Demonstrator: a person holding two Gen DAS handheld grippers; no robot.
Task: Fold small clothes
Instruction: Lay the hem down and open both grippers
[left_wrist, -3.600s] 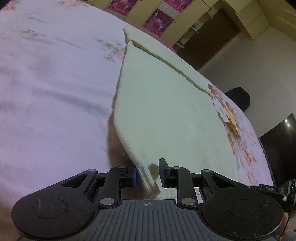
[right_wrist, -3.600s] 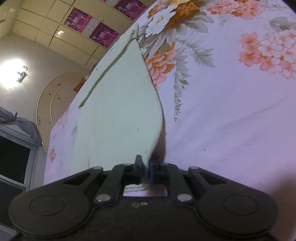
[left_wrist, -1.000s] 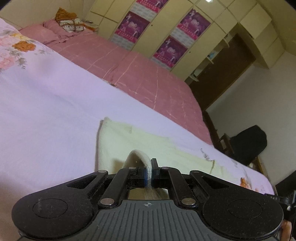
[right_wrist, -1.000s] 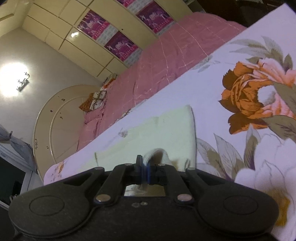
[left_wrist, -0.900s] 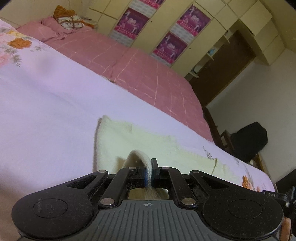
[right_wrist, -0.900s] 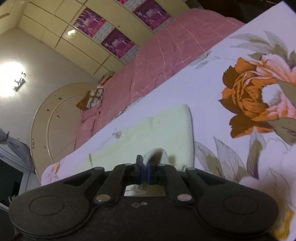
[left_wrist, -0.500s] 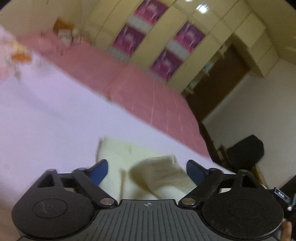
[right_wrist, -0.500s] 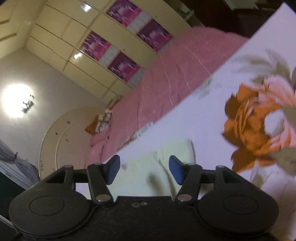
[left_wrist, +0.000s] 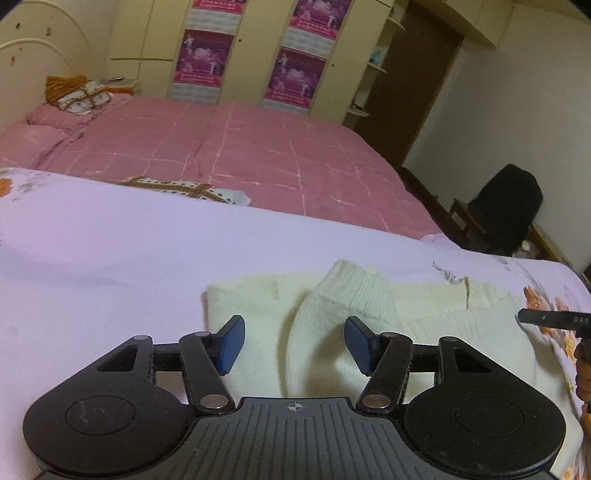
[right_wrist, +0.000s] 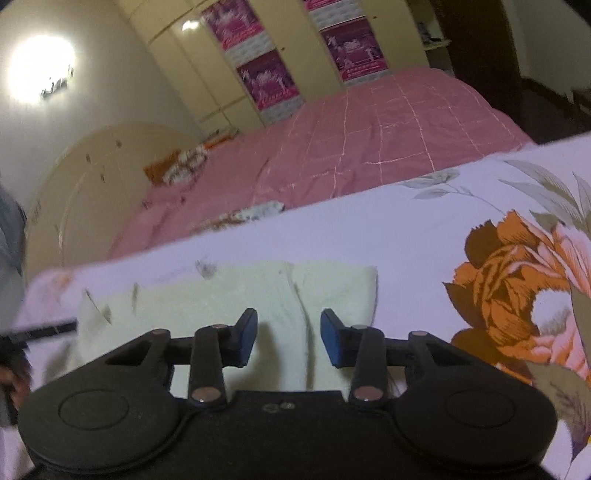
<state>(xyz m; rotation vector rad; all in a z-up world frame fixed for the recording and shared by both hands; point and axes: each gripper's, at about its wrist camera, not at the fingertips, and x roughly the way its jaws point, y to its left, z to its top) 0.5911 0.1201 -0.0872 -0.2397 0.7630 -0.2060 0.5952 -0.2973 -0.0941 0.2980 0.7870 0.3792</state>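
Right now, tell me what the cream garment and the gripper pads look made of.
Cream garment: looks like soft knit fabric, matte, with fine ribbing at its turned-over edge. Left gripper pads: blue, smooth, dull, likely rubber or plastic; the frames leave it open.

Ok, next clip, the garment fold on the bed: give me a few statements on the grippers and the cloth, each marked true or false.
1. The left gripper is shut on the cream garment. False: its jaws stand wide apart and hold nothing.
2. The right gripper is open. True.
3. The cream garment lies on the floral sheet. True.
4. The garment's ribbed edge lies folded over onto the cloth. True.
5. The garment rests on the pink checked bedspread. False: that bedspread lies farther back, beyond the floral sheet.
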